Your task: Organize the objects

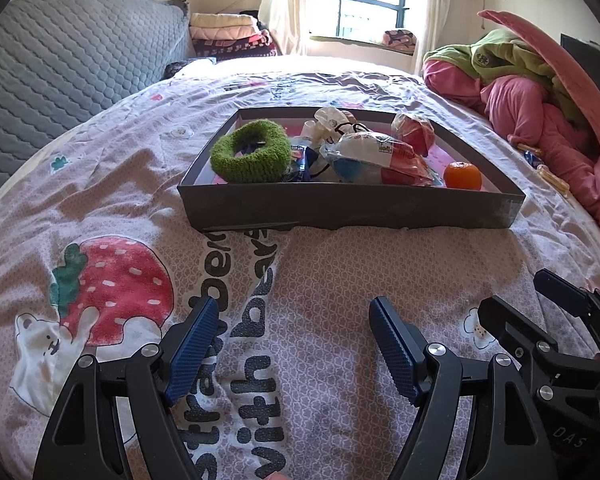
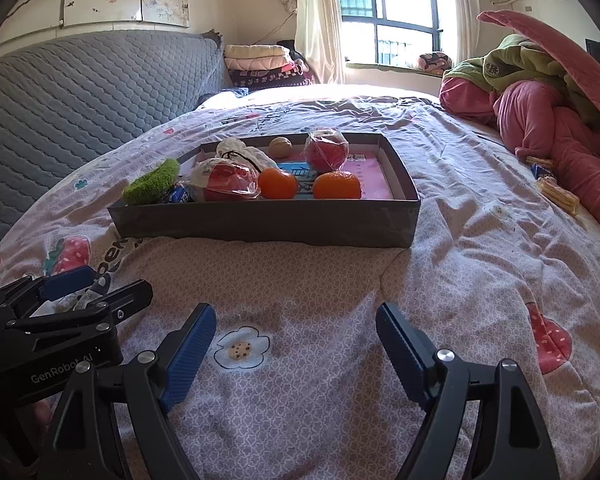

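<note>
Bedding printed with strawberries [image 1: 116, 280] is spread under a dark shallow box [image 2: 260, 222], in which a green fuzzy ring [image 1: 250, 156], bagged red fruit [image 2: 326, 150], two oranges [image 2: 336, 185] and a walnut [image 2: 280, 147] are gathered; both the left gripper [image 1: 292, 344] and right gripper [image 2: 296, 344] are held wide apart, with nothing gripped, near the box's front wall

Readable lettering on the bedspread and the two grippers

The bedspread [image 1: 320, 280] bore black print reading "with bear" beside its strawberry picture [image 1: 116, 288], with a partly hidden word starting "stra" alongside. The left gripper [image 2: 80, 288] showed "GenRobot AI" on its body; the right gripper [image 1: 556, 304] showed "DAS".
</note>
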{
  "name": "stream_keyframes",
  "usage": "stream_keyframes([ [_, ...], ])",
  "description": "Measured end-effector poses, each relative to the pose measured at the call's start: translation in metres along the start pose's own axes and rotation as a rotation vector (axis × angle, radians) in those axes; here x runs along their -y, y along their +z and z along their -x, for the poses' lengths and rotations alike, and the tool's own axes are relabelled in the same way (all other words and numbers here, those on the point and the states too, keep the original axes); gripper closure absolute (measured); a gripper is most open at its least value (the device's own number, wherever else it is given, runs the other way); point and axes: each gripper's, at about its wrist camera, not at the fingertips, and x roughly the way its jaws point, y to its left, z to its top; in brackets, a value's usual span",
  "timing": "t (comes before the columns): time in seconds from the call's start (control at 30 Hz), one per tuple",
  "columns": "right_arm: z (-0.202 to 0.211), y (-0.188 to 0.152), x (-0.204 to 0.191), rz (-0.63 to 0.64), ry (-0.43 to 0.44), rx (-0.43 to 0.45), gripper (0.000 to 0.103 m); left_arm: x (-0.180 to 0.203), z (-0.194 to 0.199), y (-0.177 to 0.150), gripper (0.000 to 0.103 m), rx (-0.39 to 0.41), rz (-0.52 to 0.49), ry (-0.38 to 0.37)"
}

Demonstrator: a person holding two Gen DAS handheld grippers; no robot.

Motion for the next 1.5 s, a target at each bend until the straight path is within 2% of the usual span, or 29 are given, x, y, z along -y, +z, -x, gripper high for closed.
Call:
stream_keyframes([
  [1.5,-0.011,-0.005,-0.003,0.029,-0.033,-0.029,0.021,-0.004,-0.013,-0.003,0.024,0.004,0.015,0.002],
])
